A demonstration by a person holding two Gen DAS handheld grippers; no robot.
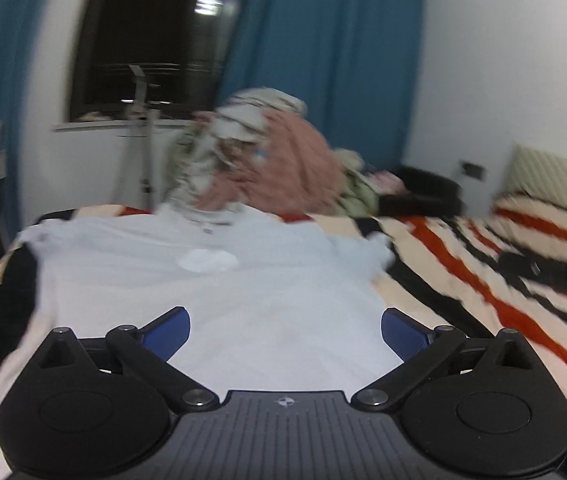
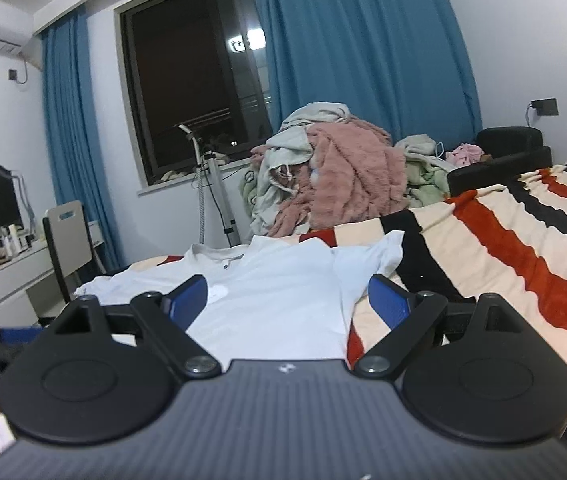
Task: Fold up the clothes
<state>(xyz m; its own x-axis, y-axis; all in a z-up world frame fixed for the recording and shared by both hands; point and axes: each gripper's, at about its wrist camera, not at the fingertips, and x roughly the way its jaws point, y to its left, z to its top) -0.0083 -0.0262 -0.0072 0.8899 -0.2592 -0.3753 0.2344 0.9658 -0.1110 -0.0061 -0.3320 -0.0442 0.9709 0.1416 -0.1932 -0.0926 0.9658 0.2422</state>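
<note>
- A white shirt point(image 2: 279, 280) is laid flat on the bed point(image 2: 523, 240), collar at the far end, over a blanket striped in cream, red and black.
- A small dark button is seen on the placket near the collar, and a pale oval patch point(image 1: 208, 261) on the chest; no writing can be read on it.
- The left hand-held gripper point(image 1: 285, 332) is held above the near part of the shirt, released, its blue pads spread wide with nothing between them but the cloth seen below.
- The right hand-held gripper point(image 2: 287, 300) is likewise released, its jaws wide apart above the shirt's near right edge, nothing grasped.
- A small round emblem is printed on each gripper body; it is too small to be read.
- A heap of clothes point(image 2: 331, 168), pink and pale green, is piled beyond the far edge of the bed.
- Blue curtains point(image 2: 363, 40) and a dark window point(image 2: 195, 92) are seen behind.
</note>
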